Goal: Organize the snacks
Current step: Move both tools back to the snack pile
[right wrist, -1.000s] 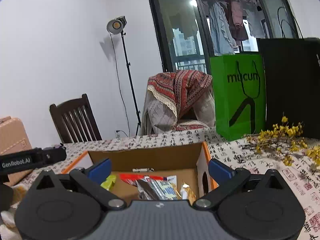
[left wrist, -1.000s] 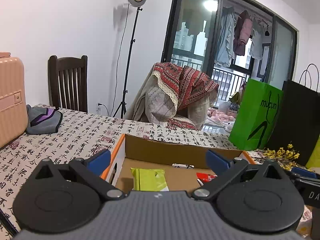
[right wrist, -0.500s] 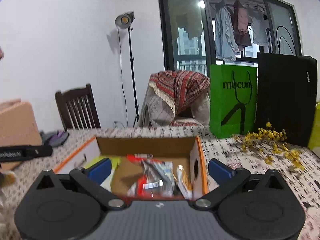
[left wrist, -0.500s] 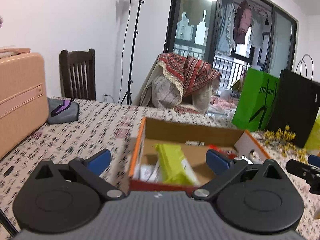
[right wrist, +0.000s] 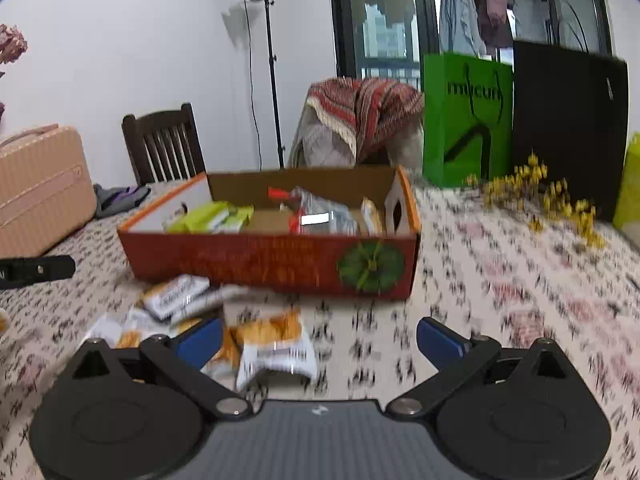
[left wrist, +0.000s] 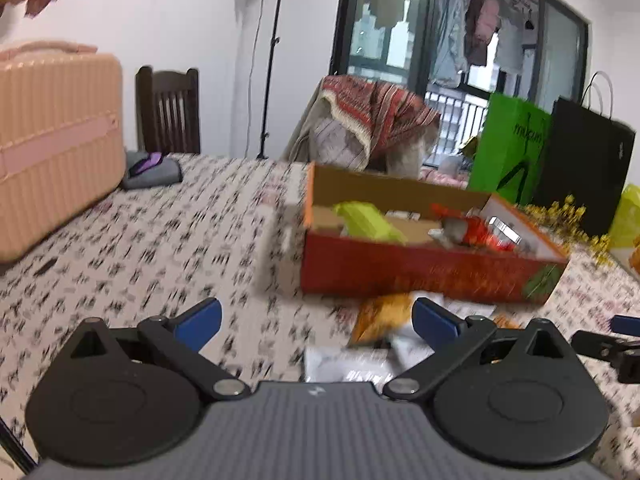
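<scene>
Over the table (right wrist: 500, 264) both my grippers now sit back from the box (right wrist: 272, 260). 1 second ago each camera looked straight down into it from its near wall; now I see its whole red front and the cloth before it. The left gripper (left wrist: 316, 322) has its fingers spread with nothing between them, and the right gripper (right wrist: 318, 338) is the same, wide apart and empty. The pull-back brings loose packets (right wrist: 276, 340) into view, lying on the table just in front of the box's near wall, towards its left end. Inside the box a green pack (right wrist: 212, 216) lies at the left and red and silver packs (right wrist: 316, 212) towards the right. I judge the 2 grippers are clear to collect the loose packets next, so the sorting is only partly done.
</scene>
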`<state>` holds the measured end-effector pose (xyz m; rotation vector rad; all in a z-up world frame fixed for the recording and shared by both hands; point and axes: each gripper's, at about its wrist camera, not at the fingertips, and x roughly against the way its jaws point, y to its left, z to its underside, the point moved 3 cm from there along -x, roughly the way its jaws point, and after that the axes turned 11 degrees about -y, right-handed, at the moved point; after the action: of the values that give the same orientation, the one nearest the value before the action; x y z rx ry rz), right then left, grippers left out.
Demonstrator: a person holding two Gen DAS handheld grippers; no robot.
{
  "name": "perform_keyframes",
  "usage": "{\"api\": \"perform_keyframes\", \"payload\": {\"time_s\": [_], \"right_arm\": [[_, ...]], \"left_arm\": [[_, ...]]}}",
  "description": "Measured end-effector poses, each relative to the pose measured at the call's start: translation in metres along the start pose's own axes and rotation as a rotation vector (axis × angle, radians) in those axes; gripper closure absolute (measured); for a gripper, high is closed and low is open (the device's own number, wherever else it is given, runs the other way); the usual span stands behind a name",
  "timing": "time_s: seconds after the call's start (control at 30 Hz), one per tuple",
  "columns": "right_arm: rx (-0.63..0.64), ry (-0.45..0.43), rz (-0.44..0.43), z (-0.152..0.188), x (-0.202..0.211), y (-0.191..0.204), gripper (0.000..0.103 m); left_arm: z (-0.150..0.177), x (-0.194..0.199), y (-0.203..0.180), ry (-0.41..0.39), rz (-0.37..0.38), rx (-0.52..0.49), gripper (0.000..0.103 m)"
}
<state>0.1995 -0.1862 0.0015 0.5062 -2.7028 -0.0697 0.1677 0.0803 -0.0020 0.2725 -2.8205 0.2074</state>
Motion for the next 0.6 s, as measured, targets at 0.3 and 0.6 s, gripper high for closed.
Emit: {"api": "perform_keyframes", "payload": {"time_s": [0.3, 0.6], "right_arm": [[-0.022, 0.024, -0.020, 0.018, 0.007, 0.000, 0.000], [0.011, 0.016, 0.005, 0.014, 0.008, 0.007, 0.000]], "left_arm": [[0.018, -0.006, 0.015, -0.010, -0.010, 0.036, 0.000], [0.018, -0.004, 0.019, -0.023, -0.015, 0.061, 0.000]]}}
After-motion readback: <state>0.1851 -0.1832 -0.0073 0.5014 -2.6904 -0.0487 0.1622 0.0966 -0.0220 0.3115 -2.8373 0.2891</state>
